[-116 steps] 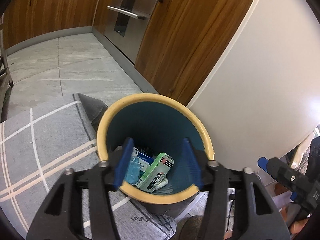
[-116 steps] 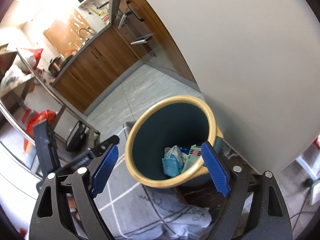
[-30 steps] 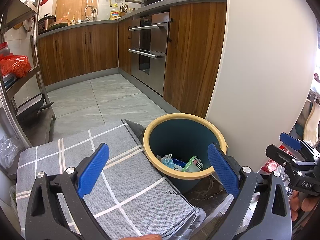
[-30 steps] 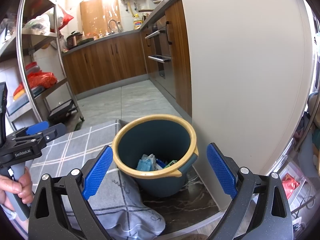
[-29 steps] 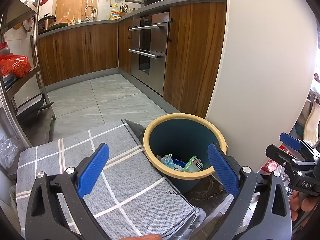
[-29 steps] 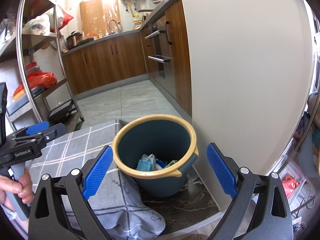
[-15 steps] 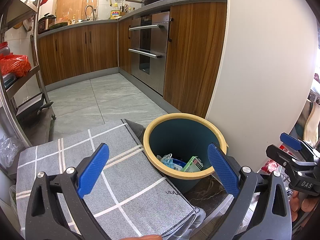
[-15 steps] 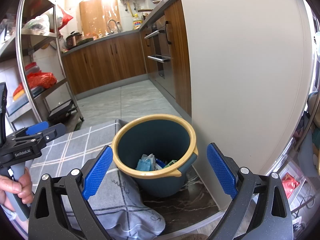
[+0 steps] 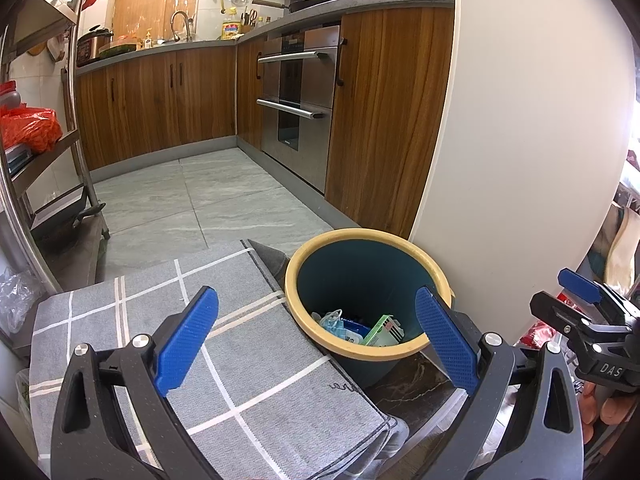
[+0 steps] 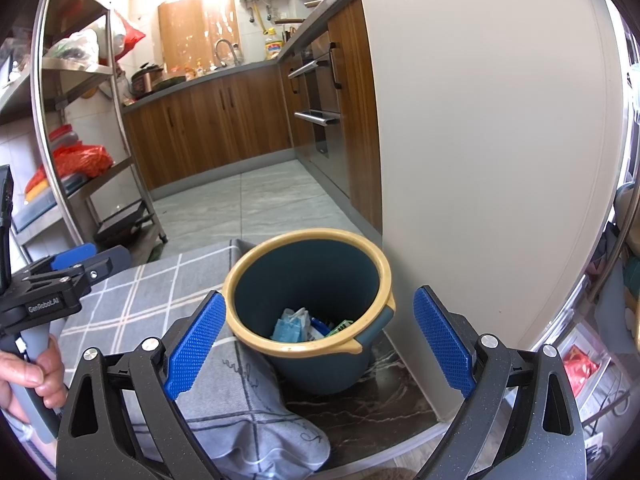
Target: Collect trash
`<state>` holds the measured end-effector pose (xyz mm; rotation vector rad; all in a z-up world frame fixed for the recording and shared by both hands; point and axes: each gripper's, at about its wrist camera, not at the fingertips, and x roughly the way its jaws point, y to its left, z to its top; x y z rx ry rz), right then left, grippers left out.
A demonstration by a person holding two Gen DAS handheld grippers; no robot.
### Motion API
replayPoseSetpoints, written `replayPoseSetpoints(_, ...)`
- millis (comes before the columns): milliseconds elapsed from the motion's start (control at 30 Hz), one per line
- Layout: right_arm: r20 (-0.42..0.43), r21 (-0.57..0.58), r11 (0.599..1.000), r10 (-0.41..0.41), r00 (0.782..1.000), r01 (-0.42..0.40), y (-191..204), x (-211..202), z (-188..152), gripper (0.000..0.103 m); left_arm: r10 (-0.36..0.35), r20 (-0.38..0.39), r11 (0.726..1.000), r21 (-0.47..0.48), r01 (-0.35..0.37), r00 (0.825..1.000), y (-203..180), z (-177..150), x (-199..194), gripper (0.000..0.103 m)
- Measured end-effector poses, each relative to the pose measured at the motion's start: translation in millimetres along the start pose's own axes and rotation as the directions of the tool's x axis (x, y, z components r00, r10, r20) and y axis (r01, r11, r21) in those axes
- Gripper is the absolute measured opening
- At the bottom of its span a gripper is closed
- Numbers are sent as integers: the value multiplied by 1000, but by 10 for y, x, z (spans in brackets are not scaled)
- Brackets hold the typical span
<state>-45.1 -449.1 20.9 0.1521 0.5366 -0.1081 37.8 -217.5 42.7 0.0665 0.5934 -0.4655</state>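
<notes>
A dark teal bin with a yellow rim point(image 9: 432, 276) point(image 10: 372, 264) stands on the floor against a white wall. Inside lie a light blue wrapper point(image 9: 332, 322) point(image 10: 290, 326), a green-and-white carton point(image 9: 385, 330) and other scraps. My left gripper point(image 9: 316, 340) hangs open above and in front of the bin, its blue pads wide apart with nothing between them. My right gripper point(image 10: 316, 340) is open too, straddling the bin from the front, nothing in it. Each gripper shows at the edge of the other's view, held by a hand point(image 10: 24, 376).
A grey checked mat point(image 9: 224, 364) point(image 10: 132, 300) lies left of the bin, its edge bunched up. Wooden cabinets and a steel oven point(image 9: 296, 92) line the far side. A metal shelf rack point(image 10: 80, 160) with red bags stands left. Grey tiled floor point(image 9: 208, 200) stretches ahead.
Since 3.9 s ago both grippers have pulled back and up from the bin and the left has opened wide. Over the last second nothing has visibly moved.
</notes>
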Motion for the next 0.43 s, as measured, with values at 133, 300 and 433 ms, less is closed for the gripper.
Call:
replayPoseSetpoints(133, 1, 0, 1000, 0, 1000, 0, -1, 0, -1, 94, 1, -3, 1000, 1, -1, 1000, -8, -3, 3, 97)
replayPoseSetpoints(300, 0, 3, 1000, -1, 1000, 1, -1, -2, -2, 95, 10, -13, 1000, -5, -10, 1000, -7, 4, 25, 97)
replayPoseSetpoints(433, 0, 1, 1000, -1, 1000, 1, -2, -2, -3, 95, 11, -14, 1000, -6, -12, 1000, 0, 8, 25, 97)
